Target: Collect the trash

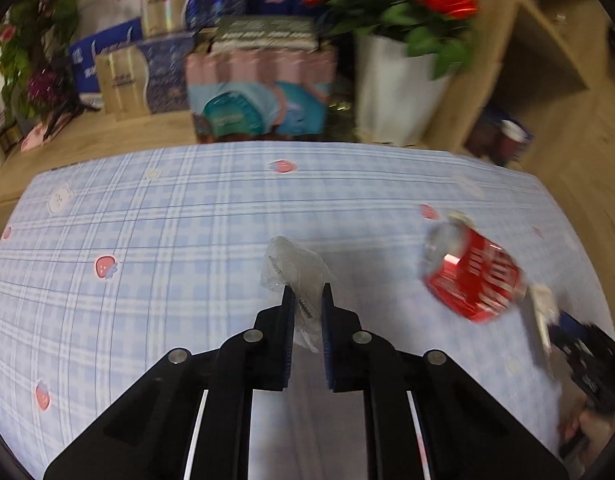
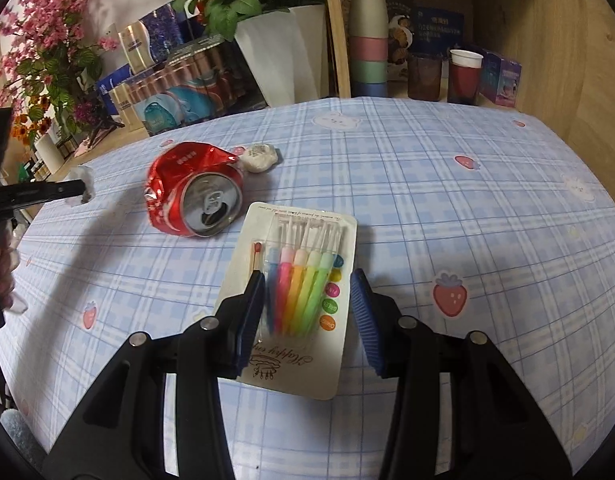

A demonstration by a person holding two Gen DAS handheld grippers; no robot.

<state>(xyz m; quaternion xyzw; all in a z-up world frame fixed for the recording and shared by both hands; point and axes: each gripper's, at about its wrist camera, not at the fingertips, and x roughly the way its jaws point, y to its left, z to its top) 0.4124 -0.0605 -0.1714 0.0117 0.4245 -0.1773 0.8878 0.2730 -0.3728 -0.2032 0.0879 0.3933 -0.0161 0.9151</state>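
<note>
Left gripper (image 1: 307,294) is closed on a clear plastic wrapper (image 1: 293,270), held above the checked cloth of the desk (image 1: 147,240); the wrapper's long axis runs forward out past the tips. Right gripper (image 2: 307,280) stands wide open, its fingers either side of a candle pack (image 2: 297,292) lying flat, long axis away from the camera, slightly tilted. Crushed red can (image 2: 193,196) lies on its side, its top facing the right camera. Only the right view shows the white wad (image 2: 259,156) behind the can and the cup stack (image 2: 368,40) on the shelf.
</note>
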